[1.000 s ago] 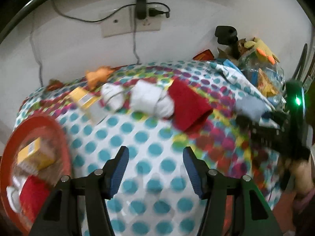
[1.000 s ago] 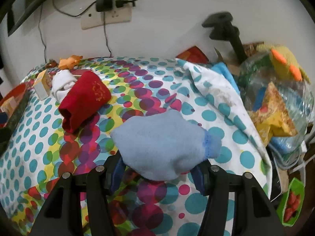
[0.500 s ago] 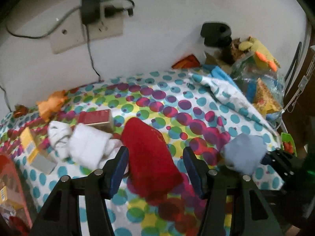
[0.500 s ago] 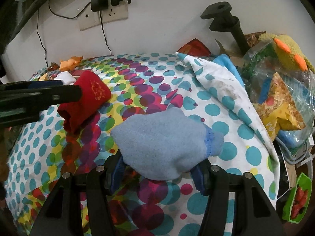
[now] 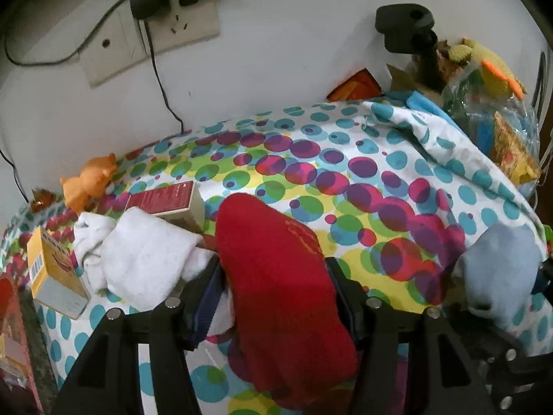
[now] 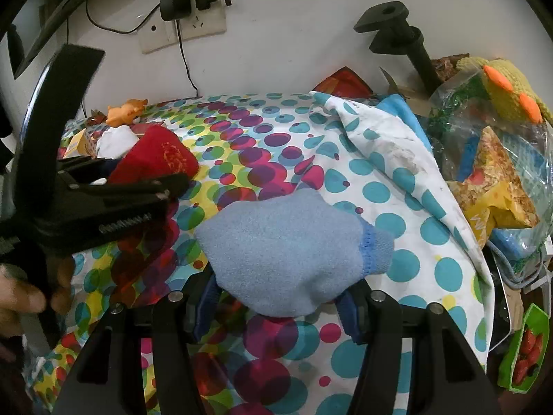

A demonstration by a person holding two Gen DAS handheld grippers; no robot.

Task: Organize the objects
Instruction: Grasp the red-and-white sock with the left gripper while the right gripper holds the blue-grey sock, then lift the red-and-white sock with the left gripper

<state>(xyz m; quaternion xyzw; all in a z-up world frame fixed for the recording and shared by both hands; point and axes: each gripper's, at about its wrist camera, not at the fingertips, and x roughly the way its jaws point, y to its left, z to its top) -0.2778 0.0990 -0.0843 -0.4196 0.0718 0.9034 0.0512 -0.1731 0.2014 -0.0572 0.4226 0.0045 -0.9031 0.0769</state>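
A red sock (image 5: 280, 283) lies on the dotted tablecloth (image 5: 345, 186) between the fingers of my left gripper (image 5: 273, 294), which stands open around it. It shows at the left in the right wrist view (image 6: 155, 159). My right gripper (image 6: 276, 297) is shut on a light blue sock (image 6: 293, 245) and holds it above the cloth. The blue sock also shows at the right in the left wrist view (image 5: 501, 269). A white sock bundle (image 5: 138, 256) lies just left of the red sock.
A red box (image 5: 166, 197), a yellow box (image 5: 52, 273) and an orange toy (image 5: 90, 180) lie at the left. A red tray (image 5: 13, 328) is at the far left edge. Bags of snacks (image 6: 490, 180) and a black clamp post (image 6: 397, 38) crowd the right.
My left gripper has moved forward and right, from the tray side up to the red sock, which now sits between its fingers. The right gripper keeps holding the blue sock.
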